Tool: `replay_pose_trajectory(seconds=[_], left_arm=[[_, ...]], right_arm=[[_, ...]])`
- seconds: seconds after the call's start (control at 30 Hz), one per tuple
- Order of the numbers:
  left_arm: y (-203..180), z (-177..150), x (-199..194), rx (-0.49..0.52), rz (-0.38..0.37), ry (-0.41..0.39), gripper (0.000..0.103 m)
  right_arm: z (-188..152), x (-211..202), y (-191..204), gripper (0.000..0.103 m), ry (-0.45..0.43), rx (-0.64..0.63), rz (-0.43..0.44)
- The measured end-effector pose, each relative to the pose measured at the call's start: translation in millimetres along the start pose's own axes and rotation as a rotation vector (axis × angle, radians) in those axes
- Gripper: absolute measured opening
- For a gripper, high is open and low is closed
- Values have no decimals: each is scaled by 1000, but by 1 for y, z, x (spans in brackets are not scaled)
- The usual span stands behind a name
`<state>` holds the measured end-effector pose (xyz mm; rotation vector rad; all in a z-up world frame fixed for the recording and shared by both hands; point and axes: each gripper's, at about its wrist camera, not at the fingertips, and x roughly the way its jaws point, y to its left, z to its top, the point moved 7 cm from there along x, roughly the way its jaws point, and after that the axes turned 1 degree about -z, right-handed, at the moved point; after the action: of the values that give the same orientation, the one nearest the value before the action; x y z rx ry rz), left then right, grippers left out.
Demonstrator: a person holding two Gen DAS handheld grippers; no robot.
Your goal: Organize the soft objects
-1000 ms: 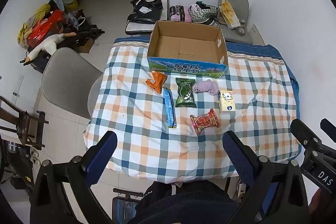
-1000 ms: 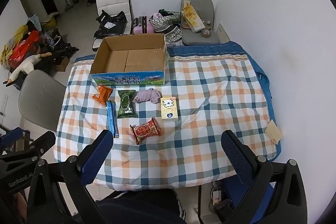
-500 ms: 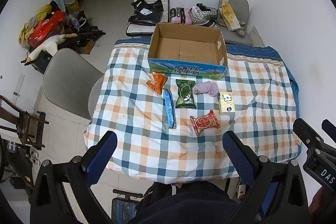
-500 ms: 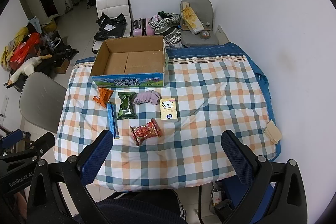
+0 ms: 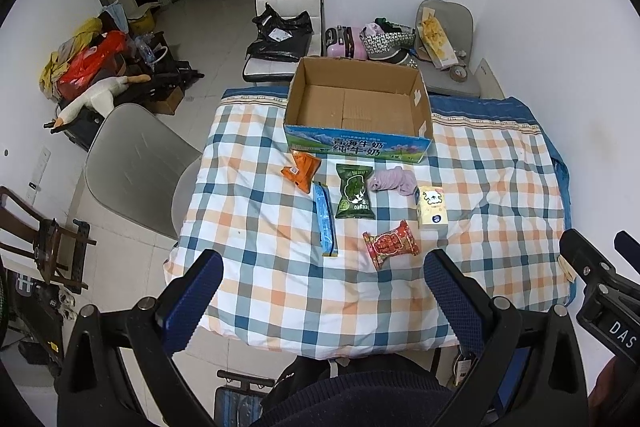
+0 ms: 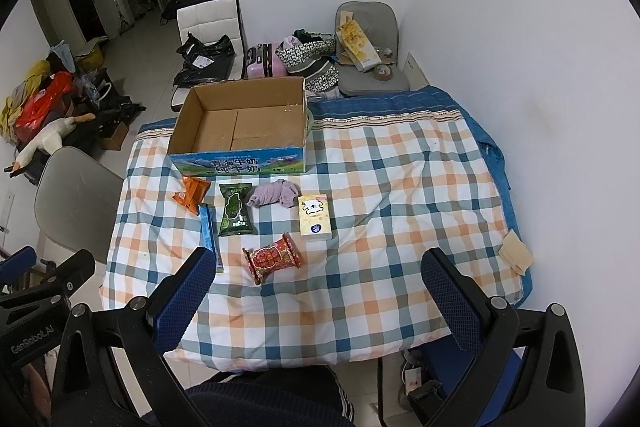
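Open cardboard box [image 5: 358,111] behind six soft items on checked tabletop [image 5: 256,211]; red packet [image 6: 274,257] nearest, ahead of both spread, empty hand-held grippers.

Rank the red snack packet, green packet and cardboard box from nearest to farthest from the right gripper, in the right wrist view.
1. red snack packet, nearest, just ahead of the right gripper, toward its left.
2. green packet, mid-table.
3. cardboard box, at the far edge.

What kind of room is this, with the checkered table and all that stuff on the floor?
Probably a lived-in home, a dining or living area. A table in a plaid cloth has chairs around it, like the grey chair; a pink suitcase and a stuffed goose toy sit on the tiled floor.
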<state>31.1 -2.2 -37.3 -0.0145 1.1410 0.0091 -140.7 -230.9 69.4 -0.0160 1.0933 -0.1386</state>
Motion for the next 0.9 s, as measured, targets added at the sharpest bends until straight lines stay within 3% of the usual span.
replay_pose_trajectory(seconds=[0.9], left_arm=[[4,11,-4,-8,4,-45,103]], right_arm=[[16,-3,-1,103,-20,4,-6]])
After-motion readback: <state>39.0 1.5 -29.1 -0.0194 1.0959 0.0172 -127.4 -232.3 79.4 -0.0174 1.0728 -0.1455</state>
